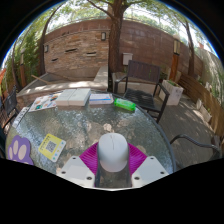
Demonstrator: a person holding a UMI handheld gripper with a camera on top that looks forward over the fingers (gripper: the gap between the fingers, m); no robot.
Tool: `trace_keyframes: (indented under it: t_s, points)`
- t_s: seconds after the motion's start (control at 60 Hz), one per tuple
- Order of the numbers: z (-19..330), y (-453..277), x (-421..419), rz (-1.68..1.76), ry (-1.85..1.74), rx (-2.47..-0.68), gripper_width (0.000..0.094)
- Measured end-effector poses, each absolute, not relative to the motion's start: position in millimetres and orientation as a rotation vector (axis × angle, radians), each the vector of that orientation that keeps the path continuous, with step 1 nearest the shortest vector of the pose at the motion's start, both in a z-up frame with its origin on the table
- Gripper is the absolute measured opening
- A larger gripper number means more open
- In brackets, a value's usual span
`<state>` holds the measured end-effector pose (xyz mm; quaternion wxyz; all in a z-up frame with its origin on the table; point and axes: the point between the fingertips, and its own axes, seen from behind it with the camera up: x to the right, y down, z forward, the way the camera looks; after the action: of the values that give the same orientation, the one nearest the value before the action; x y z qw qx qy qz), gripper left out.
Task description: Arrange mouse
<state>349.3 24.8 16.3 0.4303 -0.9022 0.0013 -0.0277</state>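
A white computer mouse [112, 152] sits between my gripper's [112, 160] two fingers, with the magenta pads pressed against both its sides. The mouse is held above a round glass-topped table [90, 125]. The fingers' white tips [148, 170] show below the mouse.
On the table beyond lie a white box [72, 97], a flat book [101, 98], a green object [125, 104], a yellow-green card [51, 147] and a purple item [19, 150]. A dark patio chair [145, 85] stands beyond the table, with a brick wall [80, 45] and a tree trunk [113, 40] behind.
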Motion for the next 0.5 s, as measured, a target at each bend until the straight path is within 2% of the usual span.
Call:
trace_keyframes:
  t_s: [0.1,0.183,0.2,0.217,0.283,0.317,0.35,0.417,0.433,0.45,0.5]
  points:
    - [81,24,350,-0.093,0.090,-2.151,0.0356]
    - [165,14,324,-0.072,0.137,-2.021,0.0365]
    - [187,13,321,-0.070,0.143,-1.993,0.0337]
    - [199,14,312,-0.066,0.146,-1.965,0.0369]
    - [257,-2,270,-0.024,0.152,-1.881,0.0370]
    - [273,-10,246,0.009,0.153,-1.853,0.0379]
    - [278,-19,215,0.041,0.141,-1.846,0.0375]
    - [267,-30,154,0.091,0.103,-1.868,0.0366]
    - [256,-34,138,0.103,0.086,-1.887,0.0332]
    - [244,-37,122,0.114,0.069,-1.909,0.0362]
    - [197,-45,78,0.134,0.033,-1.981,0.0355]
